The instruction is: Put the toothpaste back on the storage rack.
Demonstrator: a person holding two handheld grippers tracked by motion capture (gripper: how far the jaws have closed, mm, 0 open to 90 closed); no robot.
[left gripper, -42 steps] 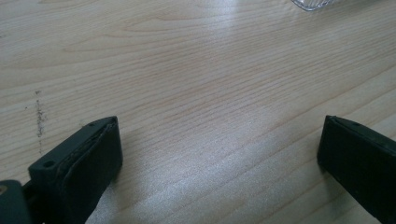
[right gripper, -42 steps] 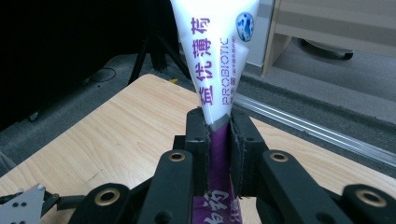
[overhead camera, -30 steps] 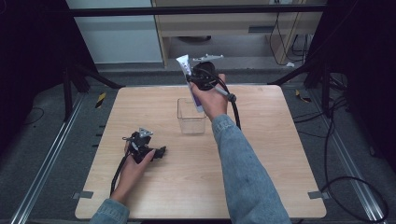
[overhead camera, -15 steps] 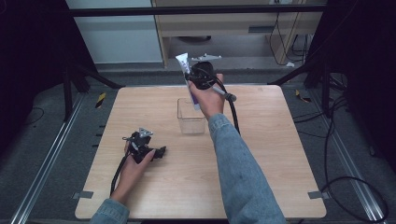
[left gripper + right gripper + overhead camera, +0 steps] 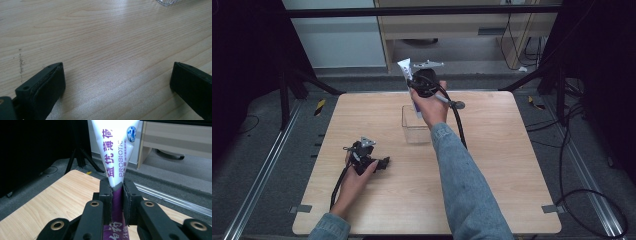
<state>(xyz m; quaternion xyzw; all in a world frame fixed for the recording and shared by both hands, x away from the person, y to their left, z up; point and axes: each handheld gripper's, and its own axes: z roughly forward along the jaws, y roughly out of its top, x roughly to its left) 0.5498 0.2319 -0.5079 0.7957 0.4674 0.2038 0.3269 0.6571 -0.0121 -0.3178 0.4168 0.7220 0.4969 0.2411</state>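
Lower left, the left gripper (image 5: 384,162) rests on the table (image 5: 512,165), jaws wide apart. At upper centre, the right gripper (image 5: 414,82), clamped on the toothpaste tube (image 5: 404,67), has lifted it slightly above the clear box (image 5: 414,127), probably pulling it out.

Tube (image 5: 117,157), white over purple, PROBIOTIC print, held upright by the jaws above clear box (image 5: 416,125) on surface.
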